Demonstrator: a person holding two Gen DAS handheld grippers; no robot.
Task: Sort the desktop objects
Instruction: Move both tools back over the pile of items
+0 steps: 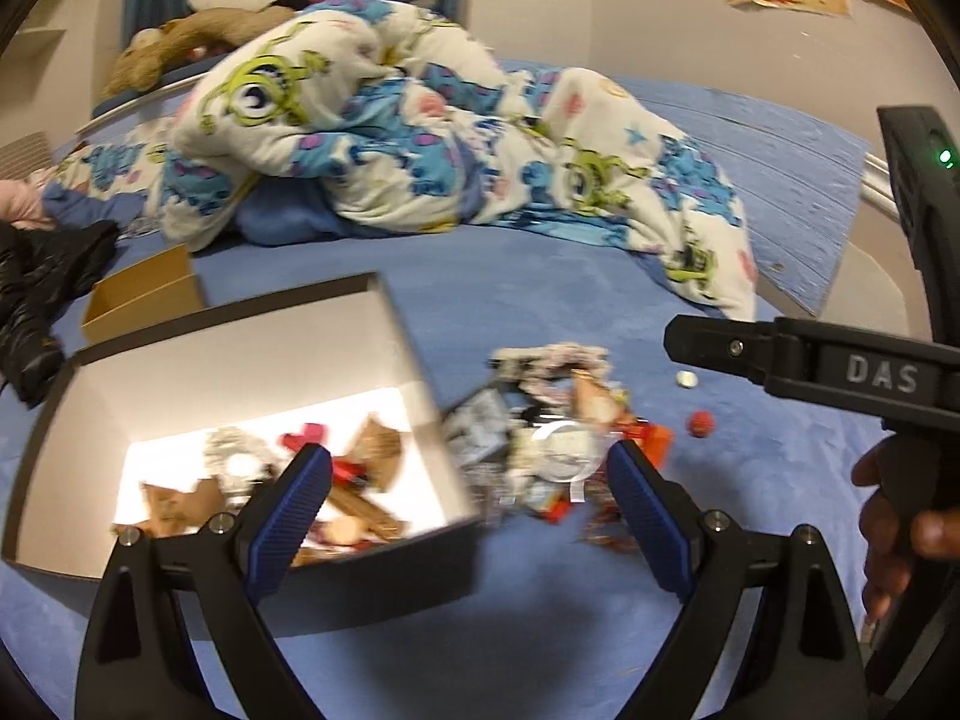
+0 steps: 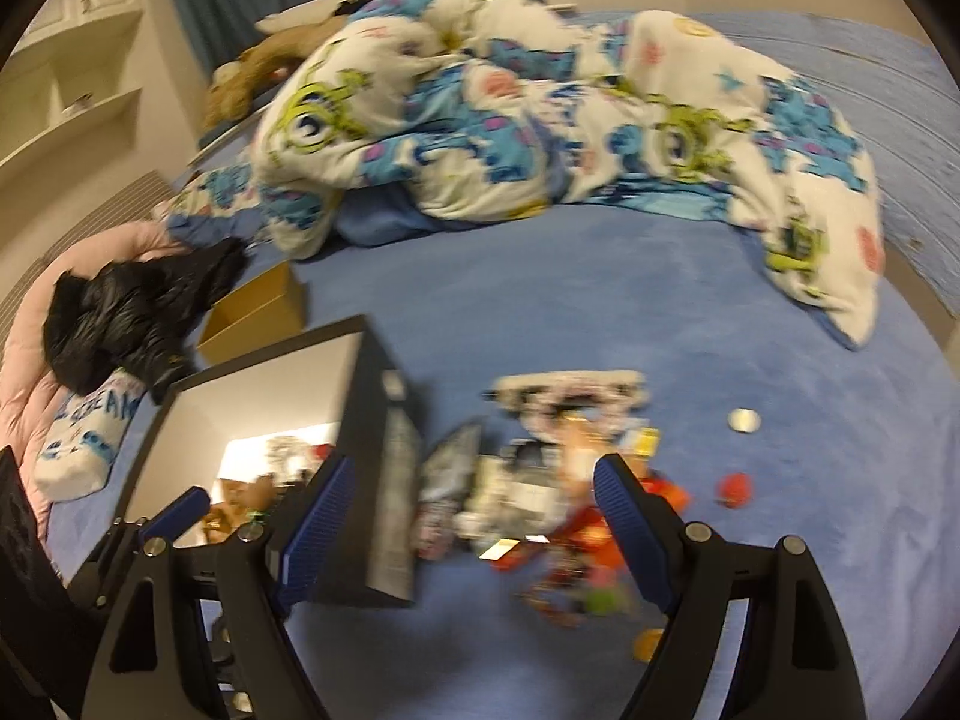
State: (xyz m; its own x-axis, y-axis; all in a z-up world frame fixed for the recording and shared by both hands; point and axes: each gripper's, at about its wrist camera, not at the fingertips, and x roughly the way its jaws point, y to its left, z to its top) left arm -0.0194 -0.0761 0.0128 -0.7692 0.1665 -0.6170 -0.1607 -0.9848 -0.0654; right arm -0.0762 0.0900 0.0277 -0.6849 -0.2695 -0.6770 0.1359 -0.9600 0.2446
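A blurred pile of small mixed objects (image 1: 558,438) lies on the blue bedspread (image 1: 540,312); in the right wrist view the pile (image 2: 558,480) is just as blurred. To its left stands an open dark box with a white inside (image 1: 240,348), holding several pieces. A red ball (image 1: 701,423) and a silver disc (image 1: 687,380) lie apart to the right. My left gripper (image 1: 471,498) is open and empty, over the box's right wall. My right gripper (image 2: 474,516) is open and empty over the box edge (image 2: 384,420) and the pile. A hand (image 1: 900,528) holds the right tool.
A rumpled cartoon-print blanket (image 1: 390,120) fills the back of the bed. A small brown cardboard box (image 1: 144,294) and a black bag (image 1: 42,300) lie left of the big box. A plush toy (image 1: 180,42) and a pink cloth (image 2: 24,372) are further left.
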